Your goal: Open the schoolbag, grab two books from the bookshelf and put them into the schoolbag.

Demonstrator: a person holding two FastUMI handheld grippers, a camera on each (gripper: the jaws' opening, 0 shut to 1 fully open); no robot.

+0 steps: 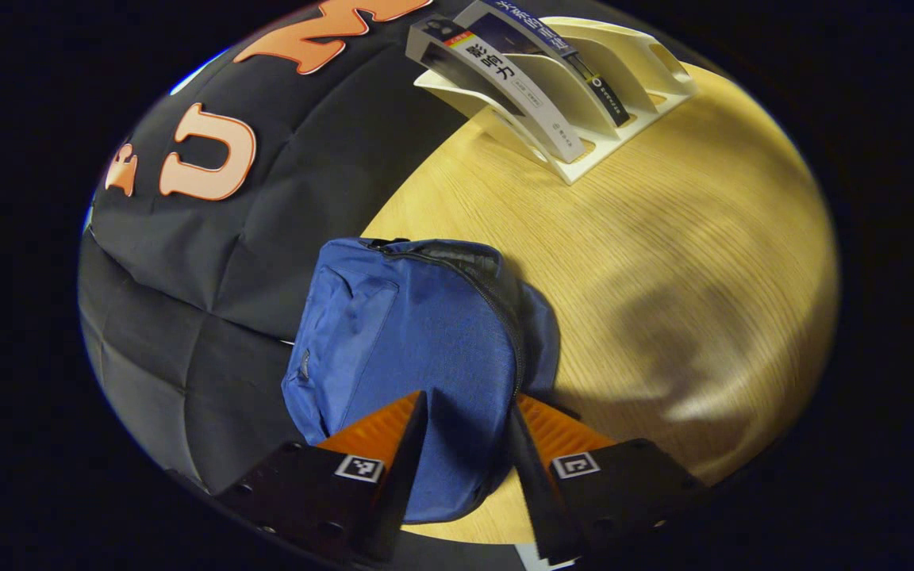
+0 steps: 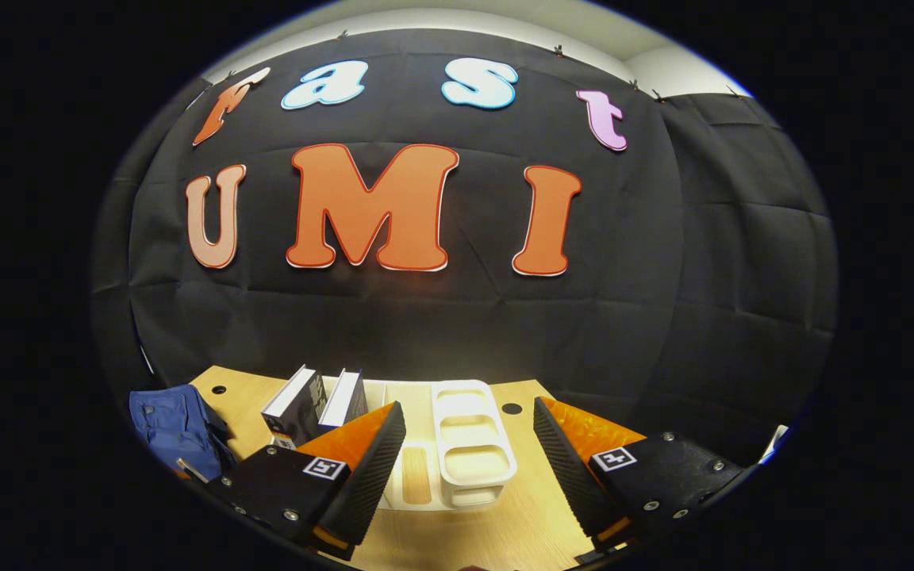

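The blue schoolbag [image 1: 417, 333] lies on the wooden table [image 1: 663, 277], and its zip [image 1: 505, 317] looks closed. My left gripper [image 1: 470, 396] hangs open over the bag's near end, with blue fabric showing in the gap between its fingers. At the far side stands a white bookshelf rack [image 1: 608, 103] with two books [image 1: 505, 79] leaning in its slots. In the right gripper view, the right gripper [image 2: 470, 406] is open and holds nothing, raised in front of the rack [image 2: 469, 444]. The two books [image 2: 298, 404] stand to its left, and the bag [image 2: 171, 424] lies farther left.
The black cloth wall [image 2: 457, 317] closes off the back and the bag's side of the table. Bare wood lies between bag and rack. Two small round holes [image 2: 511, 408] show in the tabletop near the wall.
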